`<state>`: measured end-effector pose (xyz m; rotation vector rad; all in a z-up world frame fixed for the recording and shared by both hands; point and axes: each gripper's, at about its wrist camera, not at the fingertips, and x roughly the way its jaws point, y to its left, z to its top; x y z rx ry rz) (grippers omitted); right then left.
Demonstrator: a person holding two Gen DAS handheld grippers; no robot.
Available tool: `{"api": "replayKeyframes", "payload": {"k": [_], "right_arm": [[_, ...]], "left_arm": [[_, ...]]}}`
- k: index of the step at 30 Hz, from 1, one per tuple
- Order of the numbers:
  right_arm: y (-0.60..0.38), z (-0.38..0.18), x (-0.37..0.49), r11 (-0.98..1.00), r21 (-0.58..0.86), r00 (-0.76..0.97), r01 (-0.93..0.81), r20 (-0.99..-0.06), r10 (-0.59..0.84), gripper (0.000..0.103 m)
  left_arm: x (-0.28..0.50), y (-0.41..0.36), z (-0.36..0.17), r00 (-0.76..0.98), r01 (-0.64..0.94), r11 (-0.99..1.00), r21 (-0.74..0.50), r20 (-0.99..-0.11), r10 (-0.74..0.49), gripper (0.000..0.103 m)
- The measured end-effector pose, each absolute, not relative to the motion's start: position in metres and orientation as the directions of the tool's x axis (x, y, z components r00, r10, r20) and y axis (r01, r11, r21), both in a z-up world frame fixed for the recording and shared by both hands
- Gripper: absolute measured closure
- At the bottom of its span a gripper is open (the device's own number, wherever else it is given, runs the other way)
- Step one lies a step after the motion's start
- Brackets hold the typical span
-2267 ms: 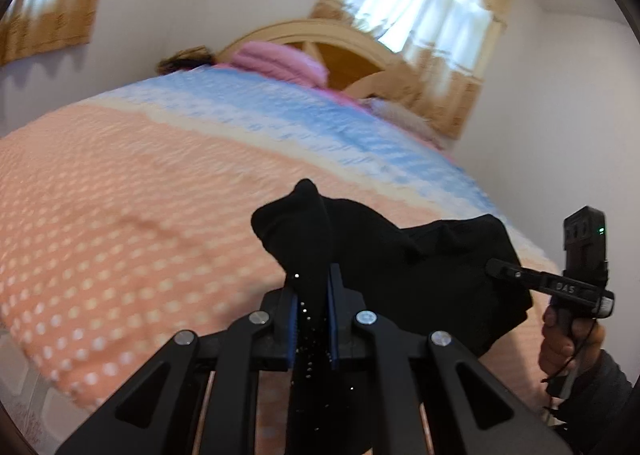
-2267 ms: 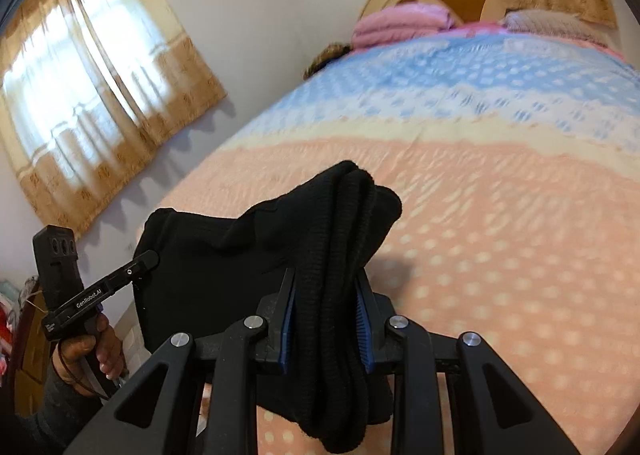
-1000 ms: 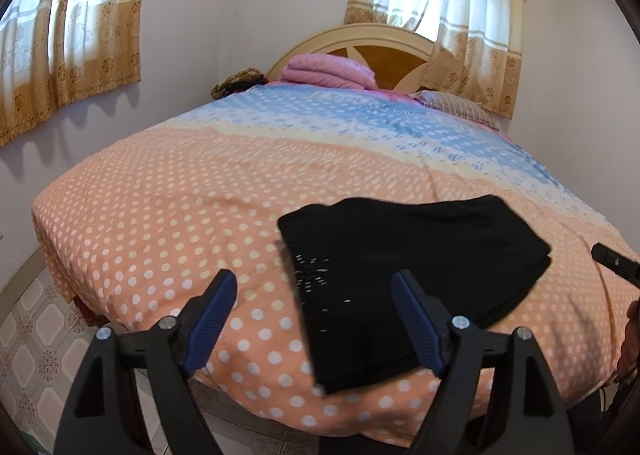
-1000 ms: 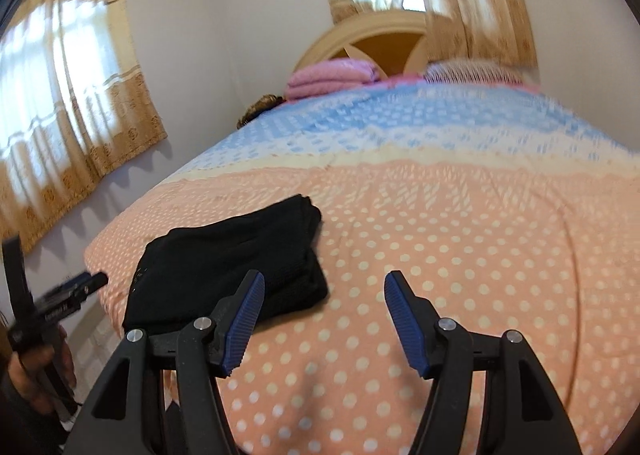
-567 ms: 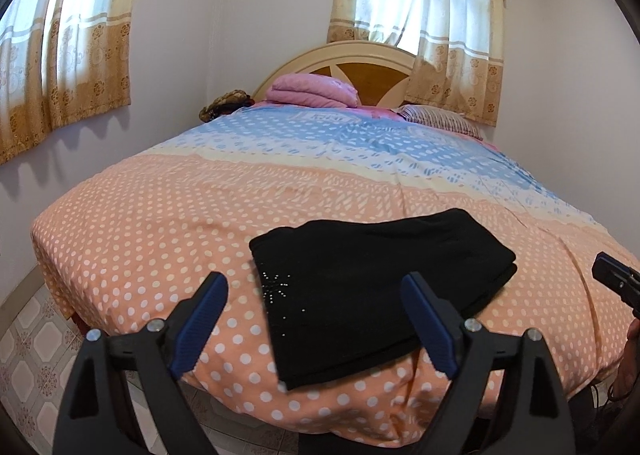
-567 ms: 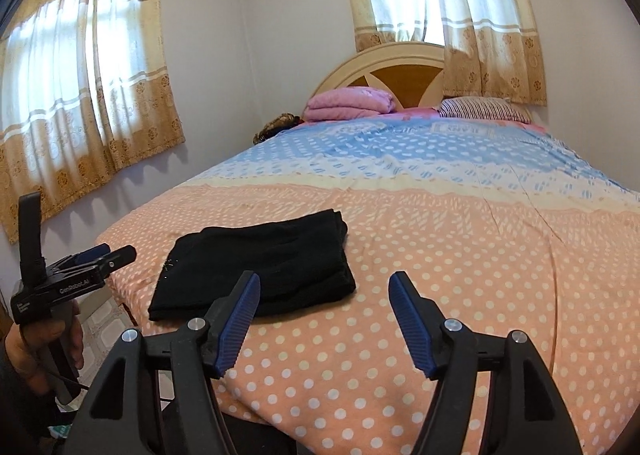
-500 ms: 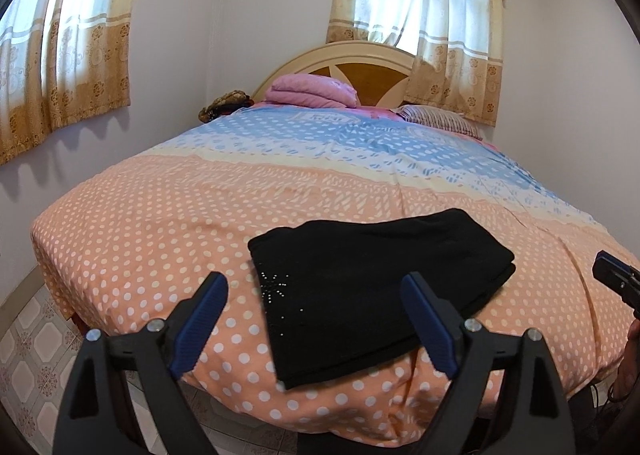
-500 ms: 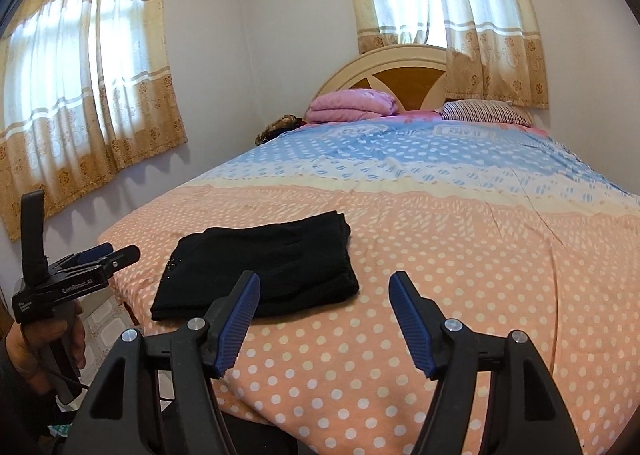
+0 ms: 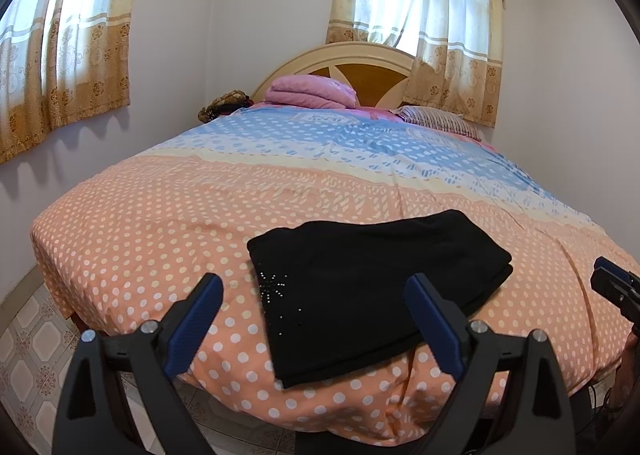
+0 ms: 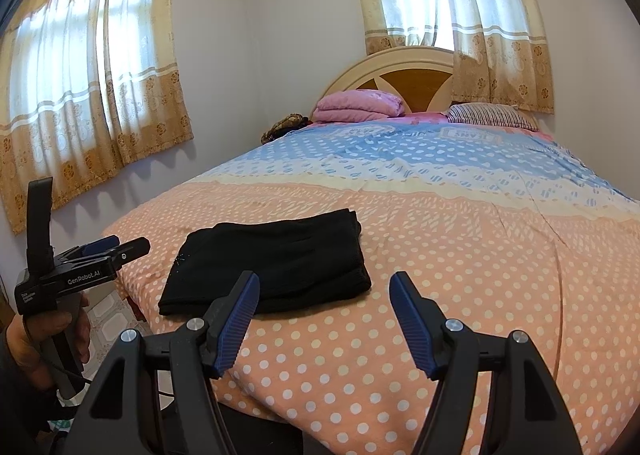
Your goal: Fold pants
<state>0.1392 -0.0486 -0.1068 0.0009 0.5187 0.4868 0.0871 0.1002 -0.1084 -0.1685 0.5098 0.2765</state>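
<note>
The black pants [image 9: 372, 287] lie folded into a flat rectangle near the foot corner of the bed [image 9: 160, 215], with small sparkly studs on one corner. They also show in the right wrist view [image 10: 272, 263]. My left gripper [image 9: 316, 287] is open and empty, held back from the bed edge in front of the pants. My right gripper [image 10: 324, 287] is open and empty, back from the bed and to the right of the pants. The left gripper also shows in the right wrist view [image 10: 116, 251], at the left beside the bed corner.
The bed has an orange and blue dotted cover. A folded pink blanket [image 9: 312, 91] and a striped pillow [image 9: 436, 121] lie by the wooden headboard [image 9: 360, 63]. Curtained windows are on two walls. Tiled floor [image 9: 28, 339] shows at lower left.
Both grippers let go of the pants, opened, and pulled back from the bed. The pants now lie folded flat. In the last half second almost nothing has moved.
</note>
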Motion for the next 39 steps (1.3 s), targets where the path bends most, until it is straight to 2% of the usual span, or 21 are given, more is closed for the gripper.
{"api": "replayKeyframes", "payload": {"k": [23,26,39], "right_arm": [[-0.0478,-0.1076,0.1360,0.886,0.123,0.763,-0.448,-0.465,0.450,0.033],[-0.0475,-0.1079,0.1359,0.886,0.122,0.762,-0.448,-0.466,0.449,0.033],[-0.0482,-0.1105,0.1364,0.891,0.126,0.769,-0.436,-0.462,0.442,0.033]], "left_arm": [[0.0871,0.0960,-0.1060,0.835,-0.299,0.950,-0.093,-0.507,0.214,0.008],[0.0876,0.0947,-0.1055,0.834,-0.299,0.950,-0.088,-0.508,0.215,0.002],[0.0879,0.0904,-0.1016,0.840,-0.289,0.955,-0.070,-0.497,0.218,0.000]]}}
